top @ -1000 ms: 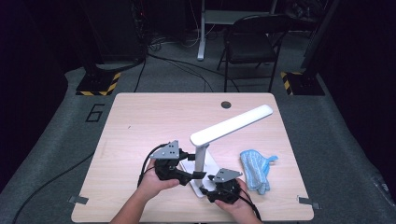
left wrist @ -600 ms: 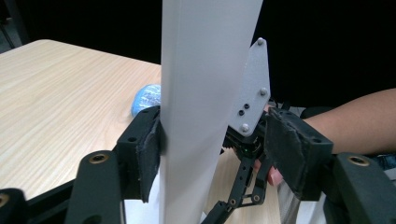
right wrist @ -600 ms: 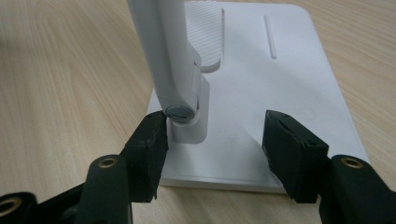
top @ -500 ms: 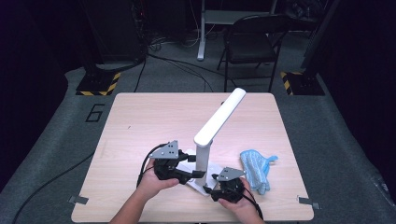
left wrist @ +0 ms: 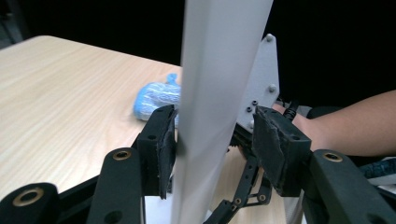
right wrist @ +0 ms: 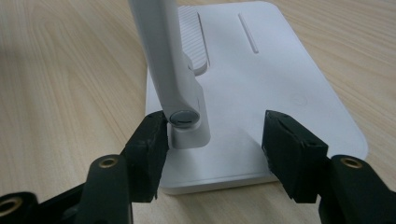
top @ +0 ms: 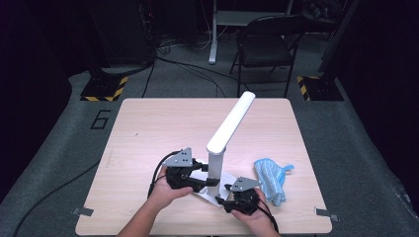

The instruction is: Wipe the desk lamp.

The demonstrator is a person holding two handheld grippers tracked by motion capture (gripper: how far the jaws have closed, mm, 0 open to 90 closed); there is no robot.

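Note:
A white desk lamp stands near the table's front edge, with its post [top: 215, 165] upright and its long head [top: 231, 122] slanting up to the right. Its flat base [right wrist: 271, 70] lies on the wood. My left gripper [top: 209, 181] reaches in from the left with the post [left wrist: 210, 93] between its jaws. They have just been closing; one pad [left wrist: 163, 149] touches the post, while the other stands a little off it. My right gripper [right wrist: 215, 135] is open low over the base, with its left pad [right wrist: 152, 140] against the hinge foot [right wrist: 187, 126].
A crumpled blue cloth [top: 271, 178] lies right of the lamp. The wooden table [top: 163, 128] has bare room at the back and left. A folding chair [top: 267, 44] and cables stand on the floor beyond the far edge.
The lamp head has swung up from a low slant to a steeper one. The left gripper's jaws have drawn closer around the post. Both hands kept their place.

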